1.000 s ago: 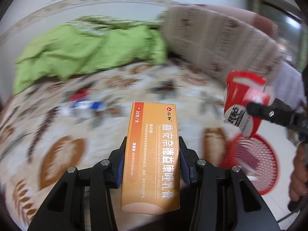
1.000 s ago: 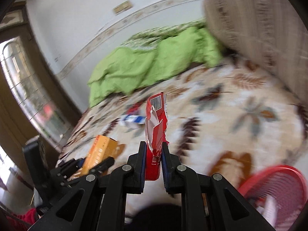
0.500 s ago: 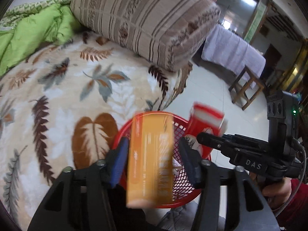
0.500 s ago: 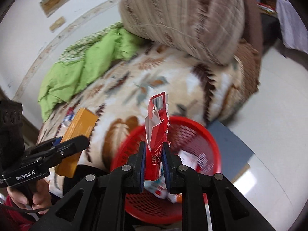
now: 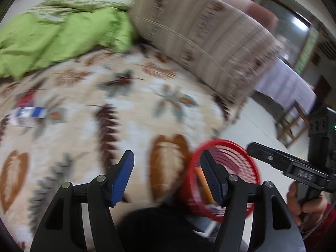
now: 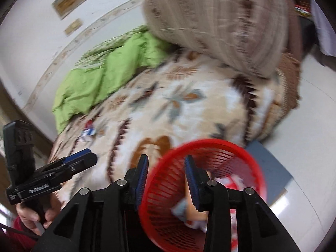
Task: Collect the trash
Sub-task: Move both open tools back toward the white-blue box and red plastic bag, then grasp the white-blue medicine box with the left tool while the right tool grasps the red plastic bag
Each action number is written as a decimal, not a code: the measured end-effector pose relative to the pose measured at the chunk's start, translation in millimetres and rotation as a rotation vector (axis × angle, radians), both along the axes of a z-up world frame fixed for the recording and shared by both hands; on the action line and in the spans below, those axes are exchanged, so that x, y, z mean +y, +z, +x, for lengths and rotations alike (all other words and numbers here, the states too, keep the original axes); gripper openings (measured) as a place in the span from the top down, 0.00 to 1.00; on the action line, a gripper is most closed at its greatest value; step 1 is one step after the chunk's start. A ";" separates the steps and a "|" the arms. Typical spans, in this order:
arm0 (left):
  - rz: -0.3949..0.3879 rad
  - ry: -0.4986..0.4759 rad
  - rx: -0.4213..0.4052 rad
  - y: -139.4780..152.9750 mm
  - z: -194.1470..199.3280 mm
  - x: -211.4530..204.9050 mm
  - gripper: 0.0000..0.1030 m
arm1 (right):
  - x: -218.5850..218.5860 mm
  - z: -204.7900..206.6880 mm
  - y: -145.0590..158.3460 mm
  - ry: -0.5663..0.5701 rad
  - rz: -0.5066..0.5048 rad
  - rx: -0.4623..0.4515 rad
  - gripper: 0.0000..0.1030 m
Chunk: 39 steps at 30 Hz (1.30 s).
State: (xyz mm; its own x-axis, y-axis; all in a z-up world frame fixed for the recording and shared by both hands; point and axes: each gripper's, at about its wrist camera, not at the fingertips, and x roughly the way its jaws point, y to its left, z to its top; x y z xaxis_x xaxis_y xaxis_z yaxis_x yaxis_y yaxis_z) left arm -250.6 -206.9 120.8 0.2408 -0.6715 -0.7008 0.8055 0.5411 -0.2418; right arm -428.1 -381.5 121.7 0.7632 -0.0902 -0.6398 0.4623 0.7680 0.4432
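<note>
My left gripper (image 5: 168, 168) hangs over the bed's edge. Its jaws are opening and nothing is between the blue pads (image 5: 124, 174). The red mesh basket (image 5: 237, 157) stands on the floor just to its right, with the orange box (image 5: 202, 182) lying inside. My right gripper (image 6: 167, 168) is above the basket's rim (image 6: 210, 141), its jaws also opening and empty. Beneath it, the red and white wrapper (image 6: 233, 182) lies in the basket among other trash. A blue and white box (image 5: 29, 115) and a small red item (image 5: 27, 98) rest far off on the blanket.
A leaf-patterned blanket (image 5: 130, 117) covers the bed, with a green quilt (image 5: 63, 35) and a big striped pillow (image 5: 199, 35) at the back. The basket stands on a blue mat (image 6: 271, 168) on the pale floor. A wooden stool (image 5: 292, 124) stands to the right.
The left jaws have spread and the orange box has dropped into the basket. The right jaws have let go of the red wrapper. The left view has swung back toward the bed.
</note>
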 end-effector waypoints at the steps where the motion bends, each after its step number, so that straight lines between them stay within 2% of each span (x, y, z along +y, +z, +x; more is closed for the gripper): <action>1: 0.001 0.025 -0.007 0.1 7.7 6.2 0.36 | 6.1 12.2 2.6 0.032 -0.005 -0.005 0.59; 6: 0.009 0.230 -0.022 -5.8 67.8 63.5 0.35 | 36.7 75.6 9.5 0.189 -0.036 -0.008 0.57; 8: 0.024 0.336 -0.003 -13.6 96.2 88.8 0.35 | 51.6 108.0 10.4 0.258 -0.036 -0.007 0.56; 11: 0.006 0.463 0.046 -24.7 133.8 124.2 0.35 | 72.1 153.6 10.4 0.341 -0.047 -0.004 0.53; 16: 0.024 0.651 0.055 -47.1 182.4 172.6 0.35 | 97.3 244.0 5.6 0.454 -0.022 -0.011 0.52; 18: 0.024 0.692 0.060 -54.4 196.4 185.1 0.35 | 103.0 286.2 -2.5 0.505 0.030 -0.003 0.52; 20: 0.026 0.739 0.058 -62.3 207.9 198.6 0.35 | 104.8 334.3 -17.1 0.501 0.061 0.030 0.52; 22: 0.035 0.763 0.055 -69.5 215.3 208.3 0.35 | 104.9 374.5 -33.4 0.499 0.101 0.058 0.60; 26: 0.041 0.787 0.064 -76.9 227.0 218.8 0.35 | 103.1 436.0 -69.0 0.459 0.171 0.107 0.63; 29: 0.036 0.801 0.063 -76.9 231.9 222.7 0.35 | 105.5 457.7 -86.2 0.441 0.216 0.134 0.63; 31: 0.021 0.814 0.070 -76.1 233.8 227.3 0.35 | 112.8 457.9 -95.3 0.457 0.301 0.138 0.63; 36: 0.000 0.839 0.087 -75.8 237.7 233.5 0.35 | 161.0 446.8 -97.9 0.655 0.466 0.148 0.63; 37: 0.000 0.840 0.090 -76.1 237.7 234.0 0.35 | 163.2 444.7 -92.4 0.670 0.470 0.133 0.63; 39: -0.003 0.843 0.091 -76.2 238.2 234.6 0.35 | 154.6 442.8 -75.8 0.643 0.402 0.081 0.62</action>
